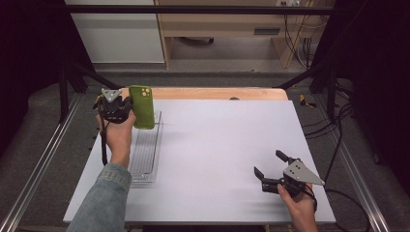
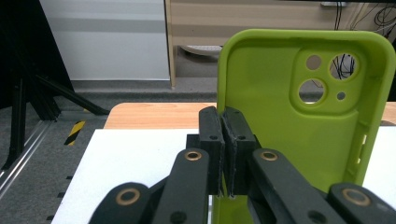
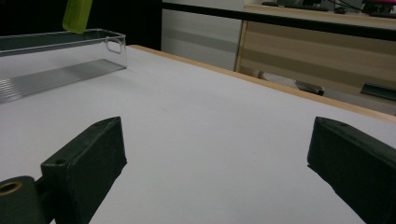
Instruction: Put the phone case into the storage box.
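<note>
Here the left gripper has its jaws clamped on the edge of a green phone case, held upright above the clear tray. The right gripper rests on the desk, jaws apart.

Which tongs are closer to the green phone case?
Left. The left tongs are shut on the edge of the green phone case, above the clear tray. The right tongs sit open, far across the table.
</note>
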`<state>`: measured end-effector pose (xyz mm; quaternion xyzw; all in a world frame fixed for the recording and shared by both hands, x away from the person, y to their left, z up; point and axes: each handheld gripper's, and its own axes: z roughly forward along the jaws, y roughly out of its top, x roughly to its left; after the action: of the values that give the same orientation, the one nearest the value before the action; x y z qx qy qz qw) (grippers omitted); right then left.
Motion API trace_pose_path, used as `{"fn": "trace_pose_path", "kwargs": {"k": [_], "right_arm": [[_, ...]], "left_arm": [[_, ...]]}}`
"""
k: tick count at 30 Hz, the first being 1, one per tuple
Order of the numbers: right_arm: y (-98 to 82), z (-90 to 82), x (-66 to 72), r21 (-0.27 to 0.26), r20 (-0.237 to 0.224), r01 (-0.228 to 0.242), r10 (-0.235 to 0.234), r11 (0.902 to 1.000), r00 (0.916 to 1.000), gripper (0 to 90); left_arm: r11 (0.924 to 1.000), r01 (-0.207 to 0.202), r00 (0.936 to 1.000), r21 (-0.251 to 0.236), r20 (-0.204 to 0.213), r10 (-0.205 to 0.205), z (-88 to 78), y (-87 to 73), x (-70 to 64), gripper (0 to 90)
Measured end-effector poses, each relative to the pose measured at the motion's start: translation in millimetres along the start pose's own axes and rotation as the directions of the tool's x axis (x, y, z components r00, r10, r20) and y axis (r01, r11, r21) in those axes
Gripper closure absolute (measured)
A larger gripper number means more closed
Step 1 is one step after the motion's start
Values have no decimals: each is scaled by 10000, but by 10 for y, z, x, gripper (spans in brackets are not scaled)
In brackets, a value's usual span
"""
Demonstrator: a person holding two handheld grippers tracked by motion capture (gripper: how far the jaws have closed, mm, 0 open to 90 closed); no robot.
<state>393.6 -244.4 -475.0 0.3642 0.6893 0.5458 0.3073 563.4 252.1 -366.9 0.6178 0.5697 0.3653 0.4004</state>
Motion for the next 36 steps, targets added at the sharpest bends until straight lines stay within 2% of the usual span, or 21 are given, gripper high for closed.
{"fn": "trace_pose_path", "kwargs": {"k": [13,21,29,36], "right_arm": [[-2,2,1,-41,-19,53,-53,10000,10000,47],[-7,5,1,-85,-59,167,-168,9998,9998,47],[-9,8,6,-62,-135,196,-197,9998,9997,47],[-8,8,7,-71,-159,235,-236,9997,9996,47]], "left_arm": [[9998,53,9999,190,-125,-51,122,-41,-16,871],[10000,59,9996,56,-276,-57,170,-30,-54,870],[9998,120,9989,154,-451,-113,236,-47,-47,870],[9997,-27,9984,252,-562,41,286,-74,-60,870]]}}
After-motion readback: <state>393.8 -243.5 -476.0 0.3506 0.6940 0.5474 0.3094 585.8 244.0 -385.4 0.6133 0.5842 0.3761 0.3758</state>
